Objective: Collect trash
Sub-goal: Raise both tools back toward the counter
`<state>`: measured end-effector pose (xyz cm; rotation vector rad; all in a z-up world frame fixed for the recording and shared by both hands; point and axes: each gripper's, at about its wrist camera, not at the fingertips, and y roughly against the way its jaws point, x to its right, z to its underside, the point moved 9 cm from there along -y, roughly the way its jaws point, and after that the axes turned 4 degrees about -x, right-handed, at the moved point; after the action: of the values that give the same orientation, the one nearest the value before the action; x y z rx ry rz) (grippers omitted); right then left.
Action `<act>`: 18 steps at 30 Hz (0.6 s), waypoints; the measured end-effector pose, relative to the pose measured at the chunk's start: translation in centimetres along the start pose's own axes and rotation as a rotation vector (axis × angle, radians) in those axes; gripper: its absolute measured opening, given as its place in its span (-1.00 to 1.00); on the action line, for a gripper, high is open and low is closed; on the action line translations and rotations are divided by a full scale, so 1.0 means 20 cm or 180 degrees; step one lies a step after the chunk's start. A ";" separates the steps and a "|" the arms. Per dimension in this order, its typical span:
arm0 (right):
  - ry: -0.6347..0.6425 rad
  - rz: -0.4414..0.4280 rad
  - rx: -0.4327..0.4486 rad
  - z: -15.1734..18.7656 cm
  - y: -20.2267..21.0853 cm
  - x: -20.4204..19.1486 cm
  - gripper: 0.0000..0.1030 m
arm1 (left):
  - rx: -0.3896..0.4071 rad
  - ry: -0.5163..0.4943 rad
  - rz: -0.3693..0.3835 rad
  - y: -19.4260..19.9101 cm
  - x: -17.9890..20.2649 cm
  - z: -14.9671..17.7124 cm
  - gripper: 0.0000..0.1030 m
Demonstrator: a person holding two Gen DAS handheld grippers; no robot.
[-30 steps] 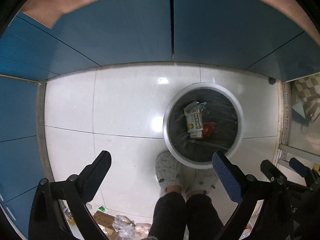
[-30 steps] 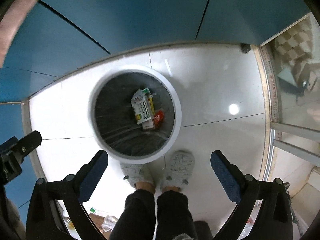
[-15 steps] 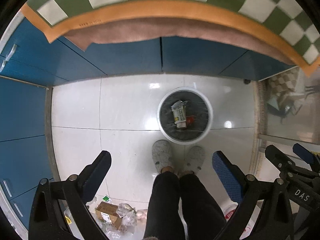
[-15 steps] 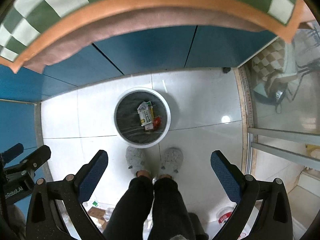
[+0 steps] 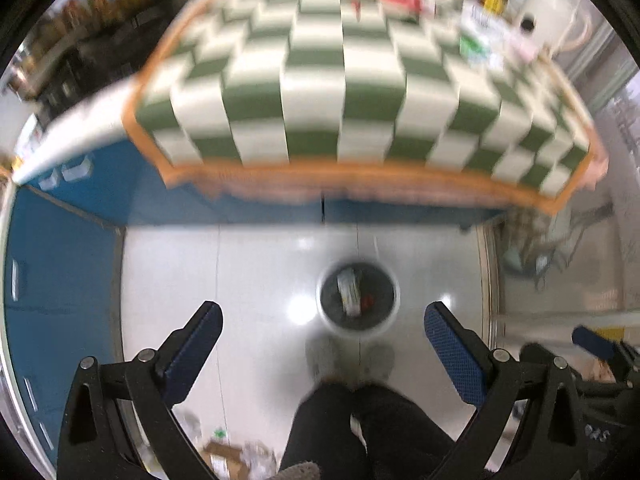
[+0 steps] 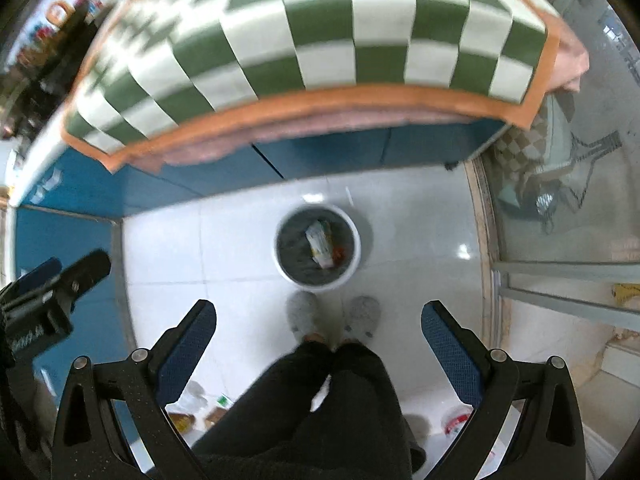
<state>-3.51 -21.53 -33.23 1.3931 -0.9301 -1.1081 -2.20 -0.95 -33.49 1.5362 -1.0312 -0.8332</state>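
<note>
A round white trash bin (image 5: pixel 394 292) with a black liner stands on the floor far below; it also shows in the right wrist view (image 6: pixel 357 246). Inside lie a white and yellow carton (image 6: pixel 320 243) and a small red piece (image 6: pixel 339 251). My left gripper (image 5: pixel 322 334) is open and empty, high above the floor. My right gripper (image 6: pixel 318 332) is open and empty, level with it. The left view is blurred.
A table with a green and white checked cloth (image 5: pixel 340 92) has bottles and packages (image 5: pixel 486 24) at its far end. Blue cabinets (image 6: pixel 80 200) line the floor. The person's legs and slippers (image 6: pixel 304 316) stand by the bin. Loose litter (image 5: pixel 224 456) lies behind the feet.
Both grippers have risen well up from just over the bin. The bin looks much smaller and the tabletop has come into view. Both stay open.
</note>
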 end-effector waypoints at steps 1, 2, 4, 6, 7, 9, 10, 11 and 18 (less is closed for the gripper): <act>-0.0024 -0.0050 0.0086 -0.04 0.07 -0.02 1.00 | 0.0155 0.0006 -0.0047 0.06 -0.01 -0.10 1.00; -0.0056 -0.0113 0.0200 -0.10 0.15 -0.03 1.00 | 0.0261 0.0019 -0.0084 0.10 -0.02 -0.17 1.00; -0.0101 -0.0176 0.0343 -0.22 0.25 -0.04 1.00 | 0.0464 0.0057 -0.0189 0.18 -0.03 -0.36 1.00; -0.0171 -0.0207 0.0463 -0.37 0.33 -0.03 1.00 | 0.0561 0.0029 -0.0249 0.22 -0.03 -0.51 1.00; -0.0220 -0.0227 0.0523 -0.46 0.38 -0.02 1.00 | 0.0577 0.0032 -0.0293 0.22 -0.04 -0.59 1.00; -0.0278 -0.0233 0.0636 -0.63 0.43 0.01 1.00 | 0.0592 0.0039 -0.0312 0.22 -0.03 -0.74 1.00; -0.0301 -0.0216 0.0700 -0.74 0.46 0.03 1.00 | 0.0579 0.0056 -0.0317 0.20 -0.02 -0.82 1.00; -0.0346 -0.0221 0.0748 -0.85 0.48 0.06 1.00 | 0.0550 0.0084 -0.0325 0.18 0.00 -0.90 1.00; -0.0454 -0.0192 0.0763 -1.65 0.30 0.21 0.94 | 0.0303 0.0246 -0.0380 -0.08 0.19 -1.37 0.99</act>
<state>29.63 -17.59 -28.03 1.5594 -1.1605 -1.1827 24.25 6.05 -29.60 1.7112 -0.9416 -0.8097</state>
